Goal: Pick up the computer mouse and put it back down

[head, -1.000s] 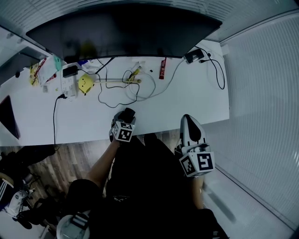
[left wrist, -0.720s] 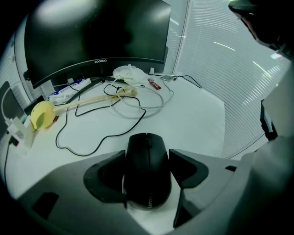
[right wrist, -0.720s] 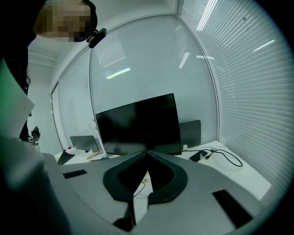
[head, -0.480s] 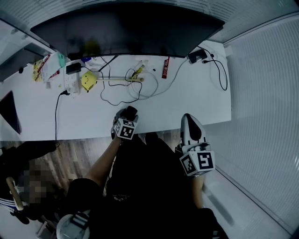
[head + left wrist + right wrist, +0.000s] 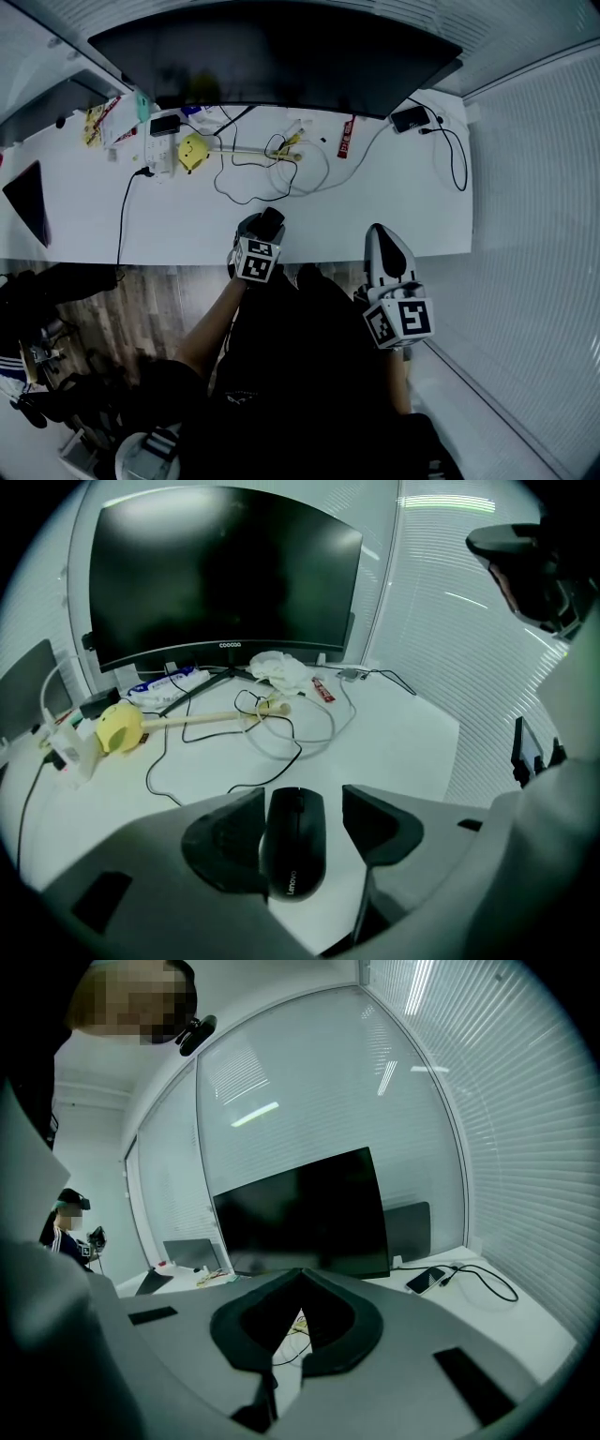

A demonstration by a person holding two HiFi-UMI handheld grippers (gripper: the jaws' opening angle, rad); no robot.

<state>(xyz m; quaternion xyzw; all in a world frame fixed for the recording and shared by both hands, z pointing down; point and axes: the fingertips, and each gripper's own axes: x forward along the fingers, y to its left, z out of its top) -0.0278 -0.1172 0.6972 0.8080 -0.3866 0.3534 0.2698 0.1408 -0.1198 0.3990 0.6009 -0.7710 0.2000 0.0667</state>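
A black computer mouse (image 5: 295,841) lies on the white desk (image 5: 375,202) near its front edge, also seen as a dark mouse (image 5: 270,221) in the head view. My left gripper (image 5: 302,799) stands open around it: the left jaw is against the mouse's side, and a strip of bare desk shows between the mouse and the right jaw. In the head view the left gripper (image 5: 265,227) reaches over the desk edge. My right gripper (image 5: 302,1274) is shut with nothing in it, and that right gripper (image 5: 380,234) hangs at the desk's front edge, apart from the mouse.
A wide curved monitor (image 5: 272,56) stands along the back of the desk. In front of it lie tangled cables (image 5: 281,169), a yellow object (image 5: 192,150), a power strip (image 5: 159,155) and a phone (image 5: 412,118) on a cable. A dark tablet (image 5: 28,197) is at the left.
The head view has drifted, so the desk sits a little further right and lower in the picture. Both grippers keep nearly the same places, the left one still at the mouse.
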